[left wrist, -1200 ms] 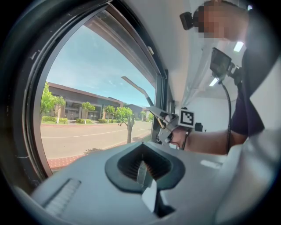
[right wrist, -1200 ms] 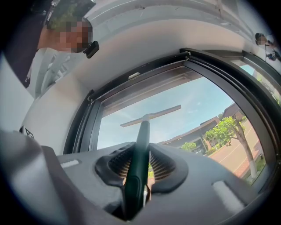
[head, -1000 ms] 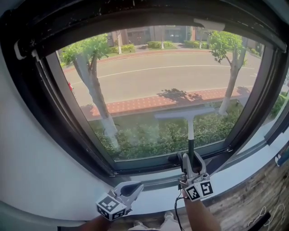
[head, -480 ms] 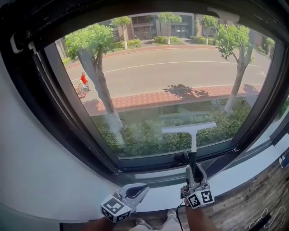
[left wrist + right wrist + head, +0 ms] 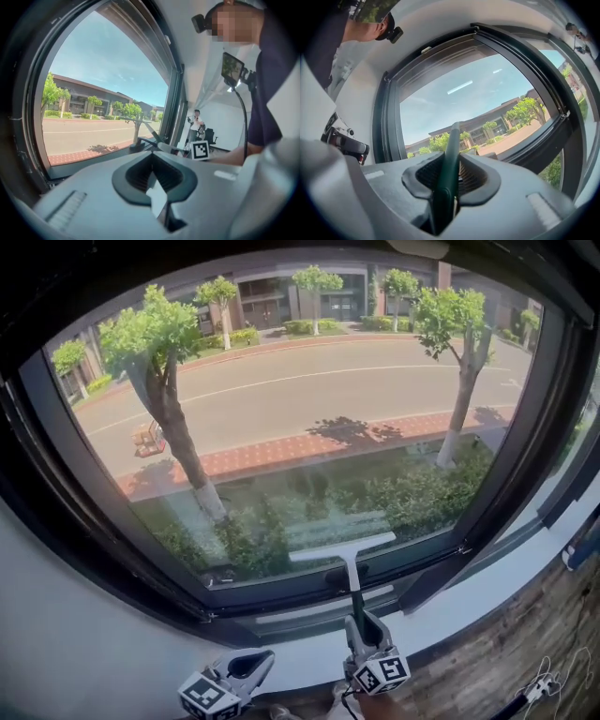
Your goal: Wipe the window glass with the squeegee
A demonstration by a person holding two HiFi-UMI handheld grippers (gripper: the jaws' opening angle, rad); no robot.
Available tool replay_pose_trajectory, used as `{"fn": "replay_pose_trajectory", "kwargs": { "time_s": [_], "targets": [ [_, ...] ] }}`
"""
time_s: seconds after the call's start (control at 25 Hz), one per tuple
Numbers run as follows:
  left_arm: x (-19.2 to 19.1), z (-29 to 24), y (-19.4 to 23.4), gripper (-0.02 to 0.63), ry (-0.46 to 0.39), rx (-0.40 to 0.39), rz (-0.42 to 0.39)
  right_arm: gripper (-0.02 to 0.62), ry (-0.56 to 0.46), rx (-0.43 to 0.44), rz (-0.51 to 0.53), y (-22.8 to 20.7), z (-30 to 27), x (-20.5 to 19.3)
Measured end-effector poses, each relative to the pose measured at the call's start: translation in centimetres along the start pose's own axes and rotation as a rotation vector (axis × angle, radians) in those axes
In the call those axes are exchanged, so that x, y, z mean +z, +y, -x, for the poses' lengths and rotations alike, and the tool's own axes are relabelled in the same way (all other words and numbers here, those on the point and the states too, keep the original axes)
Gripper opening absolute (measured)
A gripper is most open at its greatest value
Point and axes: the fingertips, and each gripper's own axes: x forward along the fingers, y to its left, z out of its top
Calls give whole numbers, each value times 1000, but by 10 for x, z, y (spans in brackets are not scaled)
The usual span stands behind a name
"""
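The squeegee has a white blade (image 5: 342,547) lying flat against the low part of the window glass (image 5: 281,409), just above the bottom frame. Its dark green handle (image 5: 357,610) runs straight down into my right gripper (image 5: 362,634), which is shut on it. The right gripper view shows the green handle (image 5: 449,159) clamped between the jaws of my right gripper (image 5: 450,180) and pointing up at the pane. Low and to the left, over the sill, my left gripper (image 5: 249,666) is shut, and my left gripper (image 5: 154,180) holds nothing in its own view.
A black window frame (image 5: 309,601) borders the glass, with a white sill (image 5: 487,587) below it. A wooden surface (image 5: 525,643) with a thin cable (image 5: 544,688) lies at the lower right. A blue object (image 5: 581,554) shows at the right edge.
The squeegee blade has come down the glass from mid-height to just above the bottom frame, and the right gripper dropped with it. The left gripper sits lower and stays shut.
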Motion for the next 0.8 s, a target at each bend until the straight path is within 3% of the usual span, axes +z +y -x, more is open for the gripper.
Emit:
{"fn": "replay_pose_trajectory", "kwargs": {
  "time_s": [0.48, 0.68, 0.8],
  "targets": [
    [-21, -8, -5, 2, 58, -19, 23, 101, 126, -36, -85, -13, 8, -19],
    [-11, 3, 8, 3, 24, 20, 29, 101, 166, -61, -105, -12, 8, -22],
    [-9, 2, 8, 3, 13, 5, 19, 101, 199, -79, -132, -16, 9, -28]
  ]
}}
